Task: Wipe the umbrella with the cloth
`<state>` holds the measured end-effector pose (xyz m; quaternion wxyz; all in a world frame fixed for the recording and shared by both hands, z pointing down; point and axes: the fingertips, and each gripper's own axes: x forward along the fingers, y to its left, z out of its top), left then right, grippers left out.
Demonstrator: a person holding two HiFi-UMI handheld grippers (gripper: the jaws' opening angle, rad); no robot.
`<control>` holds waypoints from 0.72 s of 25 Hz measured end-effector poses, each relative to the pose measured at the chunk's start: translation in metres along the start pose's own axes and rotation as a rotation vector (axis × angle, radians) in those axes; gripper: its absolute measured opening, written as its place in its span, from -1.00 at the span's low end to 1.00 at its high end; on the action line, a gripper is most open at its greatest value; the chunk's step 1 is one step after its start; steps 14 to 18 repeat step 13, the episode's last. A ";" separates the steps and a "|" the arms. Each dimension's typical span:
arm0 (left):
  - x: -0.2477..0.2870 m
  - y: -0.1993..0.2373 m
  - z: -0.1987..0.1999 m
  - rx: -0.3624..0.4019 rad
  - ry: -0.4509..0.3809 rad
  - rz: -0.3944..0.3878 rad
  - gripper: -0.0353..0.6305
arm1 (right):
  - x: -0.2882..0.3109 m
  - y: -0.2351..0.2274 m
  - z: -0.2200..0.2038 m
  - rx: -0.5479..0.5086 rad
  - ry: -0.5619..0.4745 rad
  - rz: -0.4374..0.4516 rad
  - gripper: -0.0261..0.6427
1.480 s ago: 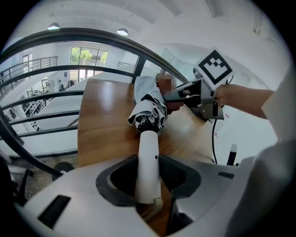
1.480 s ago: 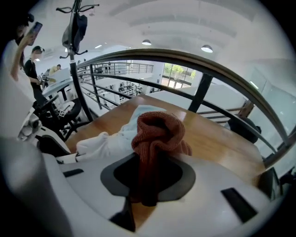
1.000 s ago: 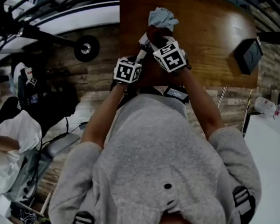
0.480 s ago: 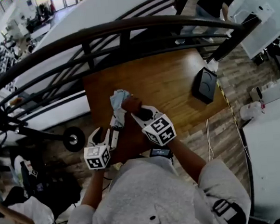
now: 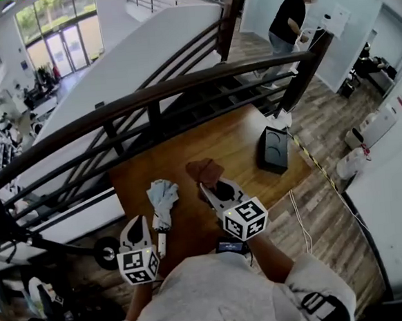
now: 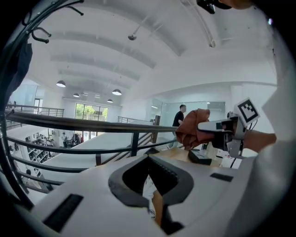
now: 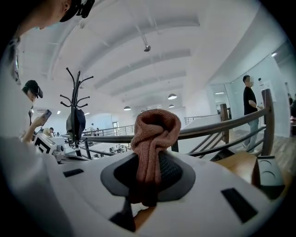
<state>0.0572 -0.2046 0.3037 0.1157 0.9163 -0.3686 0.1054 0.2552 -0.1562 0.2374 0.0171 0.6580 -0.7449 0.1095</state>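
The folded light-blue umbrella (image 5: pixel 162 196) lies on the brown table (image 5: pixel 220 137), handle towards me. My left gripper (image 5: pixel 135 227) hovers just left of its handle, apart from it. Its jaws have just been closing and now stand shut with nothing between them; the left gripper view shows the left gripper (image 6: pixel 158 206) empty. My right gripper (image 5: pixel 213 188) is raised over the table, shut on a bunched brown knitted cloth (image 5: pixel 205 170). The cloth (image 7: pixel 152 134) sticks up from the right gripper (image 7: pixel 147 187) in its own view. The left gripper view also catches the cloth (image 6: pixel 192 129).
A black box (image 5: pixel 272 151) stands on the table's right part. A dark railing (image 5: pixel 148 101) runs behind the table above a lower floor. A person (image 5: pixel 287 18) stands at the far back. White containers (image 5: pixel 357 161) sit on the floor at right. A coat stand (image 7: pixel 76 106) rises behind.
Both grippers have risen and the view has tilted up to the railing. The left gripper's jaws, open beside the umbrella before, are now shut and off to its left. The right gripper keeps the cloth.
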 end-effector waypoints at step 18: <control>0.023 0.010 -0.001 -0.061 -0.020 -0.079 -0.85 | 0.041 0.010 -0.016 -0.010 0.001 0.014 -0.66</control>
